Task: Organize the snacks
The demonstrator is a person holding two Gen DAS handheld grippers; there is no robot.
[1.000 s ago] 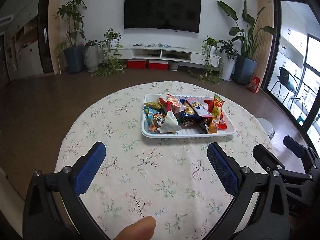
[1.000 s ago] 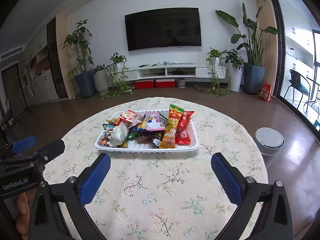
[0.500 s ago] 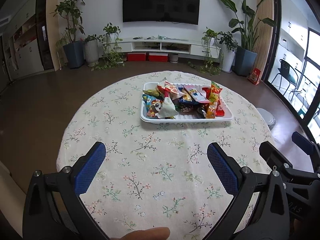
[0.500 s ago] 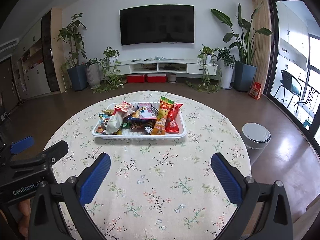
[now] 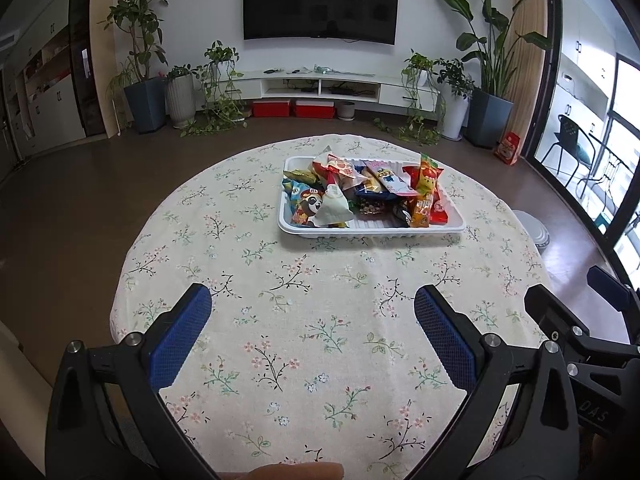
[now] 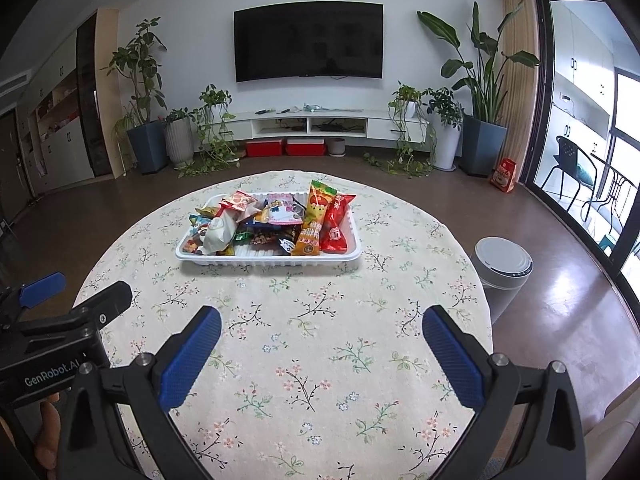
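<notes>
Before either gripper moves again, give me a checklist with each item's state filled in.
1. Left gripper open and empty: ok.
2. Right gripper open and empty: ok.
3. All snacks inside the white tray, none on the tablecloth: ok.
4. Tray fully on the table, away from its edge: ok.
5. Grippers apart from the tray: ok.
6. Snacks sorted by type: not ok, they lie jumbled and overlapping.
</notes>
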